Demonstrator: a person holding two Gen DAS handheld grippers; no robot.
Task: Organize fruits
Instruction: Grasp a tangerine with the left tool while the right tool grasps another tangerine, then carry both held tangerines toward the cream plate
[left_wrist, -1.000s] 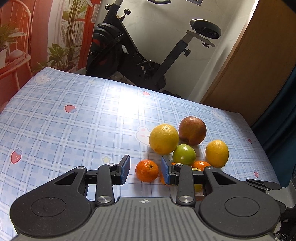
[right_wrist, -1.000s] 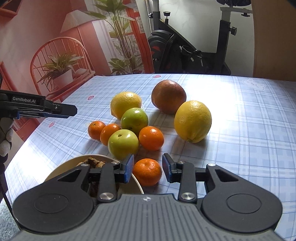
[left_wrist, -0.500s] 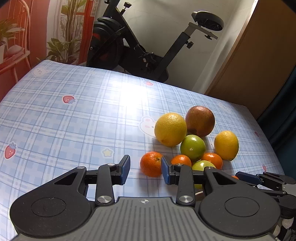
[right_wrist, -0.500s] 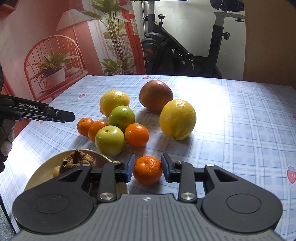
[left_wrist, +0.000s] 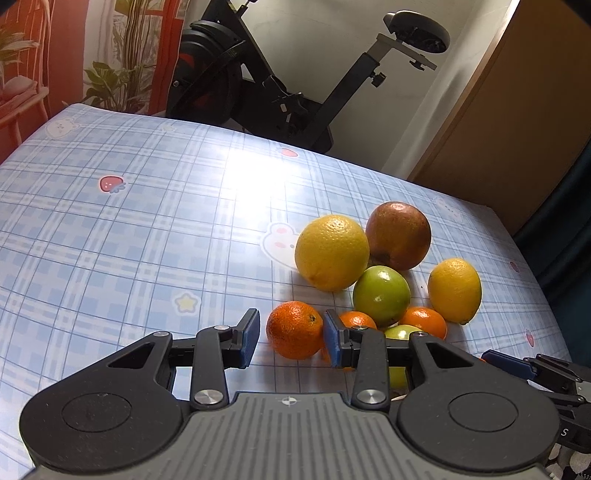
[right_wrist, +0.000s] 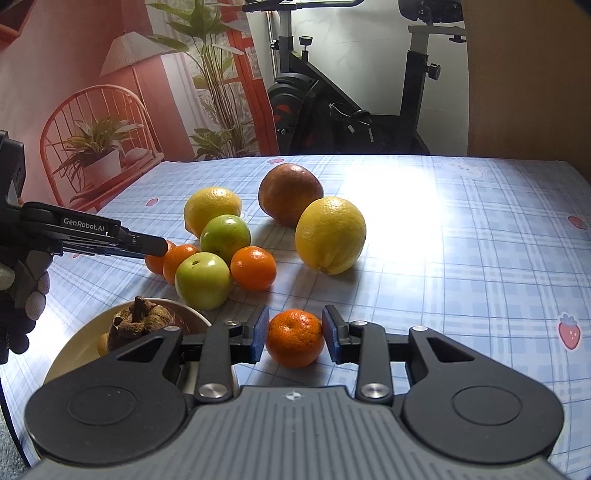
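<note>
A heap of fruit lies on the checked blue tablecloth (left_wrist: 129, 240). My left gripper (left_wrist: 291, 338) is open, its jaws on either side of a small mandarin (left_wrist: 294, 329) at the heap's near edge, small gaps both sides. Behind it are a yellow orange (left_wrist: 331, 253), a reddish-brown fruit (left_wrist: 398, 235), a green apple (left_wrist: 381, 294) and a lemon (left_wrist: 455, 290). My right gripper (right_wrist: 294, 339) is open around a separate mandarin (right_wrist: 294, 338) that rests on the cloth, with thin gaps at both pads. The left gripper also shows in the right wrist view (right_wrist: 147, 245).
A cream bowl (right_wrist: 79, 349) holding a dried brown fruit (right_wrist: 142, 321) stands left of my right gripper. More mandarins (right_wrist: 253, 267) and a second green apple (right_wrist: 202, 279) lie in the heap. An exercise bike (left_wrist: 280, 92) stands behind the table.
Both grippers have moved forward. The left jaws now stand around the nearest mandarin of the heap. The right jaws have narrowed around the lone mandarin.
</note>
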